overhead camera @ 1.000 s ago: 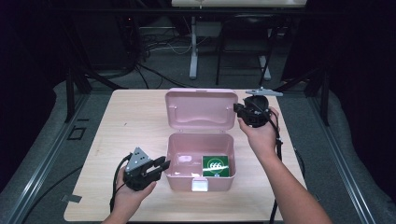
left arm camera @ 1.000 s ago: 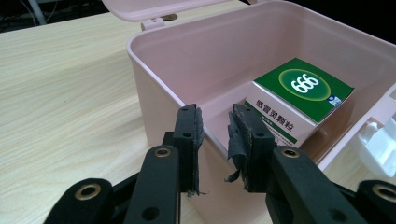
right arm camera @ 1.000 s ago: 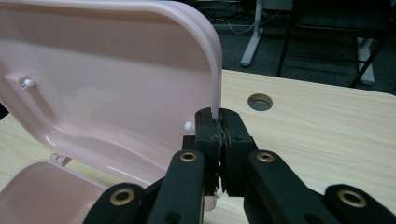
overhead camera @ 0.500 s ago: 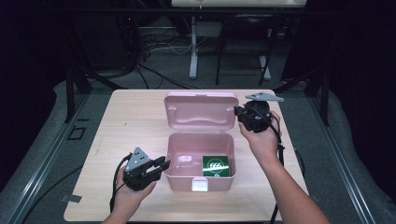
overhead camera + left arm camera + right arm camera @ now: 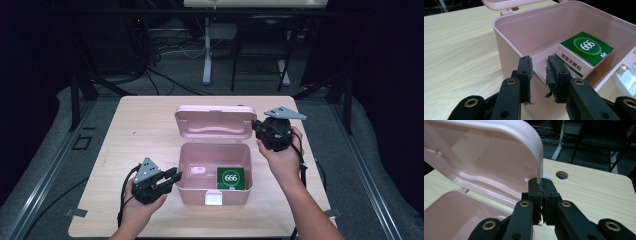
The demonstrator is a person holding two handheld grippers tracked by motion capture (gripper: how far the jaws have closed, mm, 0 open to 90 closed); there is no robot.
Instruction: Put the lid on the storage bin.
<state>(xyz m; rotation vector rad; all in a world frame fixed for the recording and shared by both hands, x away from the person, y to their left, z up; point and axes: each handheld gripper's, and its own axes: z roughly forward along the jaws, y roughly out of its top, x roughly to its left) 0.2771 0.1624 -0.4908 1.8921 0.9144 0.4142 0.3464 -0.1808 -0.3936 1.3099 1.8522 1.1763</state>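
Observation:
A pink box point(image 5: 182, 165) stands open on the table with its lid point(image 5: 212, 122) raised behind it. Inside, at the right, lies a green carton marked 666 point(image 5: 231, 178). My left gripper point(image 5: 176, 176) sits at the box's left side. In the left gripper view its jaws point(image 5: 539, 66) straddle the box wall point(image 5: 509, 50), one pad outside and one inside, closed on it, with the green carton point(image 5: 586, 47) beyond. My right gripper point(image 5: 256, 127) is at the lid's right edge. In the right gripper view it point(image 5: 541, 182) is shut on the rim of the lid point(image 5: 486, 157).
The box stands mid-table on a light wooden table point(image 5: 140, 125). A white latch point(image 5: 214, 199) is on the box's front. A round cable hole point(image 5: 562, 174) is in the tabletop behind the lid. Chairs, table legs and cables stand on the dark floor beyond.
My right gripper has shifted slightly toward the person with the lid in it, and the lid has tipped a little forward over the box. The left gripper has stayed put.

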